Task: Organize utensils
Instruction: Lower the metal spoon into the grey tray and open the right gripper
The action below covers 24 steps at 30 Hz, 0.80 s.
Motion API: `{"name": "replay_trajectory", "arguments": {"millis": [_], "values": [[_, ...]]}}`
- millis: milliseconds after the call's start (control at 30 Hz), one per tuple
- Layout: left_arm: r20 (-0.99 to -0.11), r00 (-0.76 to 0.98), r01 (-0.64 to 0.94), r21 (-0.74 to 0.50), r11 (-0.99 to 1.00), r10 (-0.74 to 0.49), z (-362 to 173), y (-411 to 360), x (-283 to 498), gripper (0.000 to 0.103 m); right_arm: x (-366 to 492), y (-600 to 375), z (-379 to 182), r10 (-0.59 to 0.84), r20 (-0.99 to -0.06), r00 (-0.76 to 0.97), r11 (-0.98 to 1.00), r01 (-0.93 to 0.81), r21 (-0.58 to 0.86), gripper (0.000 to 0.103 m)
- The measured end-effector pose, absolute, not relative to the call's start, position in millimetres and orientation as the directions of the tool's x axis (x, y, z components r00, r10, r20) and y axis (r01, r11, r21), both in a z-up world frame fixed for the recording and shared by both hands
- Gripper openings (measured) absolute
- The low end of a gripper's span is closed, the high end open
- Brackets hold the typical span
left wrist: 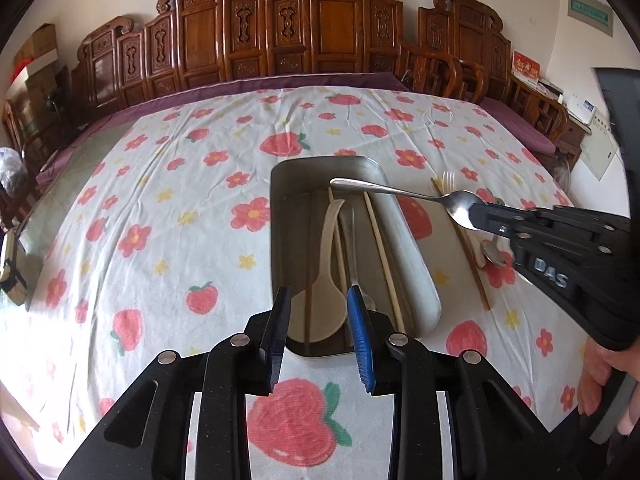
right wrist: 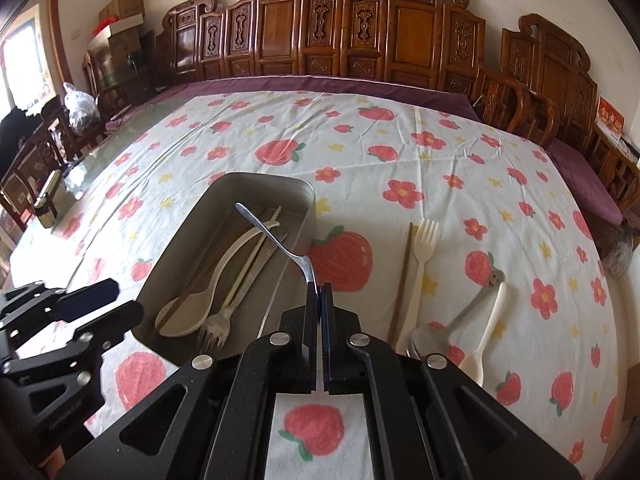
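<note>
A metal tray lies on the flowered tablecloth and holds a cream plastic spoon, chopsticks and a fork. My right gripper is shut on a metal spoon by its bowl, handle out over the tray. My left gripper is open and empty above the tray's near end. To the right of the tray lie a cream fork, a dark chopstick, a metal spoon and a cream spoon.
Carved wooden chairs line the table's far side, with a purple cloth edge under the tablecloth. A small box stands on bare glass at the far left. A person's hand shows at the right.
</note>
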<state>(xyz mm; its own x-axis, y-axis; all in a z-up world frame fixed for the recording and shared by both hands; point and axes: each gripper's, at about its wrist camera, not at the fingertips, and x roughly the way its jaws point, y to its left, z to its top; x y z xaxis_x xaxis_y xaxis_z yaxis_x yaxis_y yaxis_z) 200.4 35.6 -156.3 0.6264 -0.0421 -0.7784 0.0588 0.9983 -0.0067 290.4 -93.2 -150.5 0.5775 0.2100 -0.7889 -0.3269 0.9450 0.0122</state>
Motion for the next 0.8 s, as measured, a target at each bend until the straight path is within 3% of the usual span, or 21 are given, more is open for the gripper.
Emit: {"name": "replay_trajectory", "arguments": {"millis": [500, 800], "values": [[-0.768, 0.641, 0.009, -0.002, 1.000, -0.007, -147.2, 81.7, 193.2, 0.028, 312.9, -41.7, -163.4, 0.074, -0.793, 0.605, 0.929, -0.332, -0.167, 0.002], [-0.763, 0.646, 0.000, -0.007, 1.000, -0.005, -148.3, 92.8, 189.2, 0.028, 305.8, -18.9, -167.3, 0.074, -0.785, 0.615, 0.903, -0.376, -0.210, 0.002]]}}
